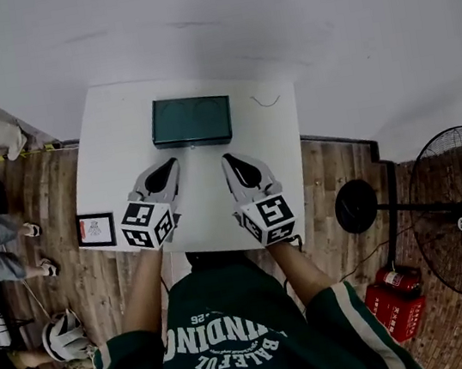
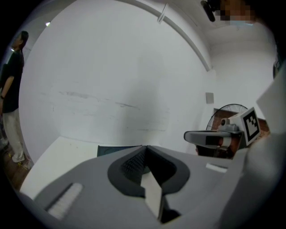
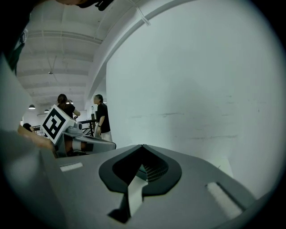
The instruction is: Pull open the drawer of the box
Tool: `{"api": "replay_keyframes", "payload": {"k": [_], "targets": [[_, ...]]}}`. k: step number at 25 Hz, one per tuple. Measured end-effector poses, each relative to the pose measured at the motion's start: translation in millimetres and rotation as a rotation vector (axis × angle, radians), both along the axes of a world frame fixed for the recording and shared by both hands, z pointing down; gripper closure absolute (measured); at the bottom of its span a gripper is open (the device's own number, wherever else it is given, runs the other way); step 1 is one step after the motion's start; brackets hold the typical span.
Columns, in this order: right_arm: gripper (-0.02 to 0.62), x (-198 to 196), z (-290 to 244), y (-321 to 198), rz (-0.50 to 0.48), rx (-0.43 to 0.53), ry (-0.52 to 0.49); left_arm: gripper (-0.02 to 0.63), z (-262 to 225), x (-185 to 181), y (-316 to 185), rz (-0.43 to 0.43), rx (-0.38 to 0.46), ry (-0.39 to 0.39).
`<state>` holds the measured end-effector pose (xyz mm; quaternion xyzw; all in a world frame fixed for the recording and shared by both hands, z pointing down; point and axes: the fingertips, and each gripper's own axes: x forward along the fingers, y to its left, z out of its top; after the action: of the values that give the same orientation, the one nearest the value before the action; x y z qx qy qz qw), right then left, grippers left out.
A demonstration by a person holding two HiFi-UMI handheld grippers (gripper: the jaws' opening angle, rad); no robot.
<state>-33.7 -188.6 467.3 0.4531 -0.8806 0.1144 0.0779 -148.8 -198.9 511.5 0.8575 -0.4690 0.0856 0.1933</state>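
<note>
- A smooth white rectangular counter (image 1: 103, 147) stands against a pale wall.
- A dark green, flat-topped rectangular box (image 1: 191, 121) sits centred at the counter's far edge.
- The left tool (image 1: 163, 177) and right tool (image 1: 239, 167), grey with black pads, point at the box from just short of it. Each has its jaws pressed together on nothing.
- A small card (image 1: 96, 229) lies at the counter's near left corner.

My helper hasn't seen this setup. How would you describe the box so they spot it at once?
Find the white table on the wooden floor. The box sits mid-width toward its far side. It is dark green and rectangular, far bigger than the small card at the near left corner.
</note>
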Motion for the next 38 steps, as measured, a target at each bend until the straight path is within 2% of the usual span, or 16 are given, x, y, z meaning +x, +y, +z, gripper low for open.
{"api": "replay_keyframes", "payload": {"k": [8,15,18,21,23,24,34,38], "targets": [[0.594,6,48,-9,0.01,-0.096,0.009,0.554,76,13,-11,-0.017,-0.16,0.008],[0.594,10,65,-9,0.007,-0.135,0.016,0.552,109,24,-19,-0.021,-0.236,0.02],[0.594,13,70,-9,0.007,-0.147,0.016,0.552,125,31,-26,-0.028,-0.28,0.048],[0.594,17,76,-10,0.009,-0.161,0.022,0.513,145,32,-33,-0.074,-0.337,0.079],[0.594,21,79,-10,0.013,-0.173,0.025,0.45,156,32,-37,-0.106,-0.378,0.098],[0.594,23,81,-10,0.016,-0.178,0.026,0.439,162,32,-40,-0.123,-0.397,0.109],[0.594,48,97,-6,0.043,-0.224,0.042,0.439,215,33,-67,-0.217,-0.543,0.148],[0.594,55,102,-6,0.056,-0.237,0.045,0.44,222,30,-73,-0.233,-0.544,0.143]]}}
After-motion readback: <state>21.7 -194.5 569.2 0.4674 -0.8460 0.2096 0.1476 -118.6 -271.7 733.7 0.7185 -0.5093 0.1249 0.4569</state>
